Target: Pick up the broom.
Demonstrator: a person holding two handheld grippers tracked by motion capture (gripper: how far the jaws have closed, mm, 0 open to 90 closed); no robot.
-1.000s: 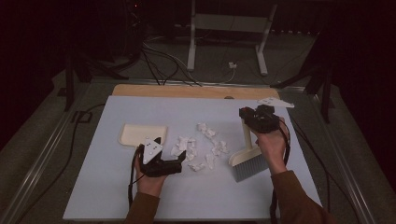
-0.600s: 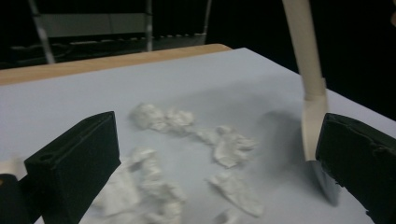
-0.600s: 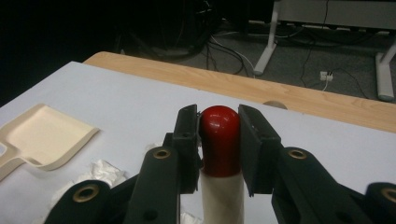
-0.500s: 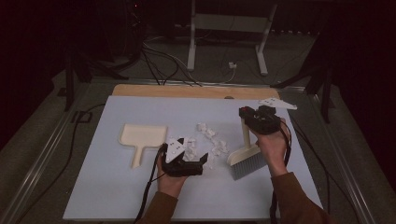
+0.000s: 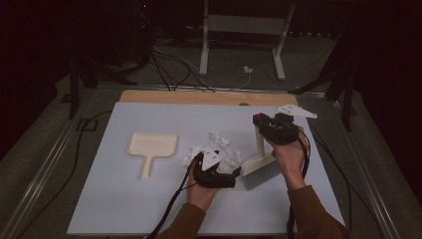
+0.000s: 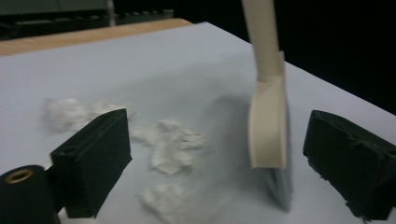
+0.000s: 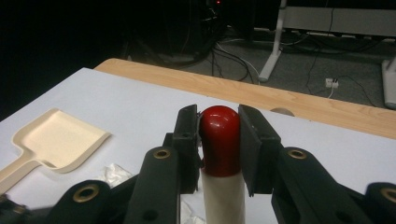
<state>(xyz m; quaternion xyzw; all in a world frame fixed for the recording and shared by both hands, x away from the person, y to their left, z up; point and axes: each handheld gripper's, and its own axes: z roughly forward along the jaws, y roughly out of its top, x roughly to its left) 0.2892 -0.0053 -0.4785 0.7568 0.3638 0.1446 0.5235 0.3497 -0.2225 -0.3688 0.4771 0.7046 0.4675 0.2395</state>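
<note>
The right gripper (image 5: 272,130) is squeezing the cream brush with a red tip (image 5: 261,164), standing upright. The left gripper (image 5: 215,172), jaws wide and holding nothing, has just been closing a little beside the white paper scraps (image 5: 225,149) mid-tabletop.

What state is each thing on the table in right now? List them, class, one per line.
Brush: upright, bristles on the table, red-tipped handle clamped in the right claw.
Left claw: open, nothing between its jaws, which have just been closing, low by the paper scraps.
Paper scraps: loose, scattered beside the brush.
Dustpan: flat on the table, empty, untouched.
</note>
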